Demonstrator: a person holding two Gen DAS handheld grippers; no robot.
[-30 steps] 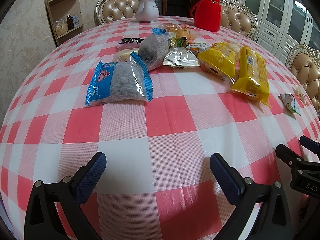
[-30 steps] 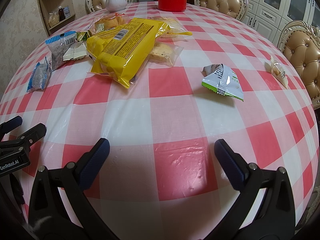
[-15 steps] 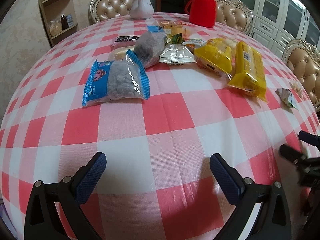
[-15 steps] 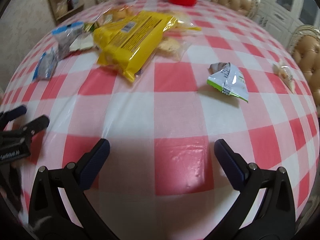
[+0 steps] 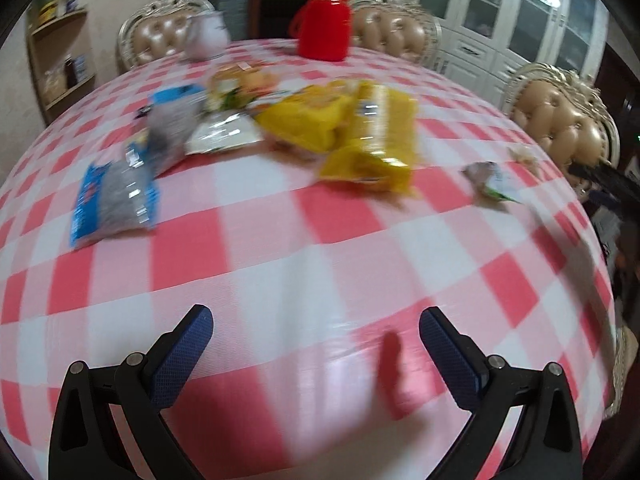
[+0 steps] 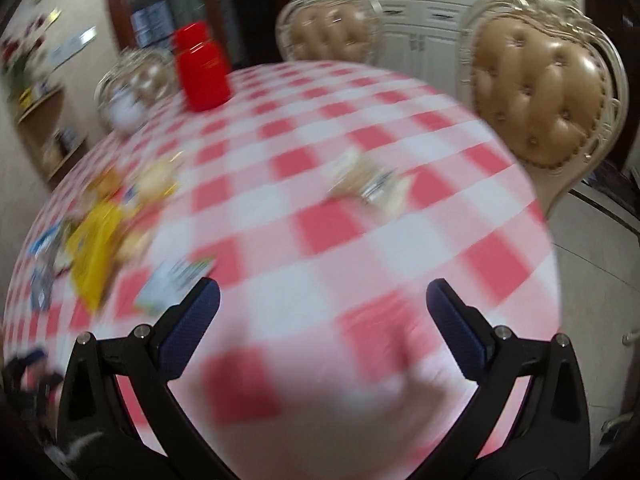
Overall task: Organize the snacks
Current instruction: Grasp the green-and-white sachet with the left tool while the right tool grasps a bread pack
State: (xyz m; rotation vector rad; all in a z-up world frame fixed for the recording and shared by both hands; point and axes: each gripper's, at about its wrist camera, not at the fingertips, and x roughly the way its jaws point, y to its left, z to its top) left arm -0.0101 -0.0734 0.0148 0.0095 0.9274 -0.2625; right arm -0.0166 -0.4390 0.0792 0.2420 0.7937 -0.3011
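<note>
Blue textured pads line the fingers of both tools, and each pair stands spread wide with nothing between. The left hand-held gripper [image 5: 316,350] hangs over a bare stretch of the red-and-white checked cloth on the counter [image 5: 360,264], and so does the right hand-held gripper [image 6: 322,320]. Both views are smeared by motion, the right wrist view more so.

In the left wrist view, the nearest snack is a blue-edged clear bag of grey pieces [image 5: 114,204], lying flat to the left. Just beyond it a second blue-topped bag [image 5: 172,132] lies tilted, and beside that sits a silvery flat packet [image 5: 224,136]. Right of these, two yellow packages [image 5: 356,136] lie overlapping near the middle of the counter. Well apart to the right rests a small green-and-white pouch [image 5: 490,180], and farther right, near the edge, a tiny pale wrapped piece [image 5: 522,156]. Behind the yellow packages is a cluster of small clear-wrapped snacks [image 5: 244,82], too blurred to tell apart.

In the right wrist view the green-and-white pouch lies just beside the left fingertip [image 6: 200,304], and the pale wrapped piece lies ahead, past the open jaws, toward the far edge.

At the far side of the counter stand a red flask [image 5: 324,20] and a white teapot [image 5: 206,38]. Tufted tan chairs [image 6: 544,96] ring the counter, with white cabinets [image 5: 520,28] behind.
</note>
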